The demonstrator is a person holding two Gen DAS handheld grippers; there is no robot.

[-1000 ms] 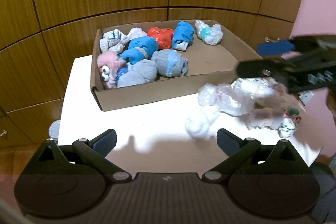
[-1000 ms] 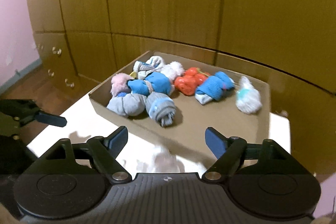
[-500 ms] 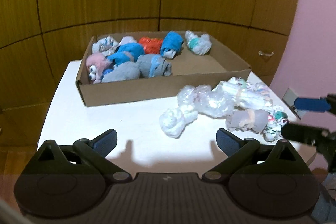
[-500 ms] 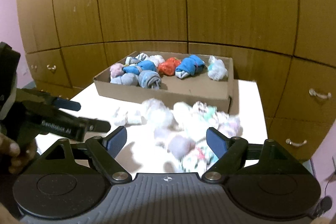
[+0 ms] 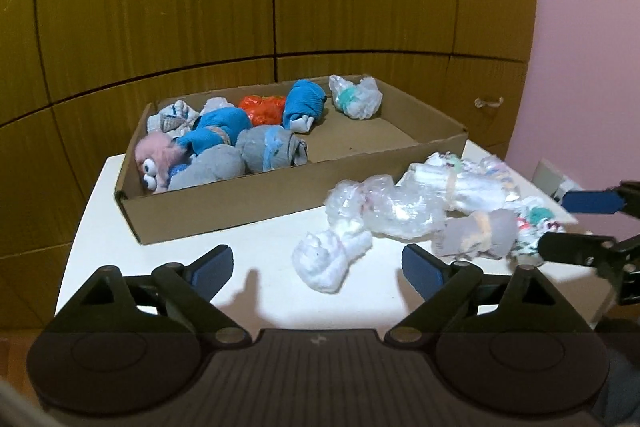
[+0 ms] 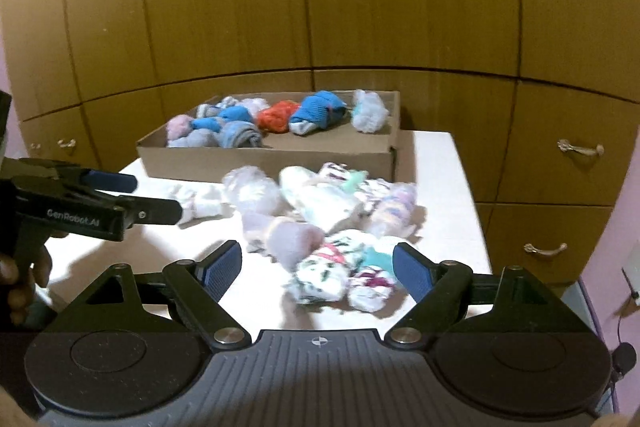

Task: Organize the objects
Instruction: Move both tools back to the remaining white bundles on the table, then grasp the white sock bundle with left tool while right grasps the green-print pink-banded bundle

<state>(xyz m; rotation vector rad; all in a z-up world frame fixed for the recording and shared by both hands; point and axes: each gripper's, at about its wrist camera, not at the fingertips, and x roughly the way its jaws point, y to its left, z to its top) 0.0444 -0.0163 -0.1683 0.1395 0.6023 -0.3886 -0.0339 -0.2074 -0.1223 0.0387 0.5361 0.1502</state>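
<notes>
Cardboard box (image 5: 256, 203) sat at the back of the white table (image 5: 256, 303), rolled socks inside. Loose sock bundles (image 6: 320, 203) lay in front of it. My left gripper (image 5: 318, 267) and right gripper (image 6: 318, 267) gaped wide, gripping nothing.

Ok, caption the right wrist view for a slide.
Open right gripper above loose sock bundles on white table, before a half-filled cardboard box.
</notes>
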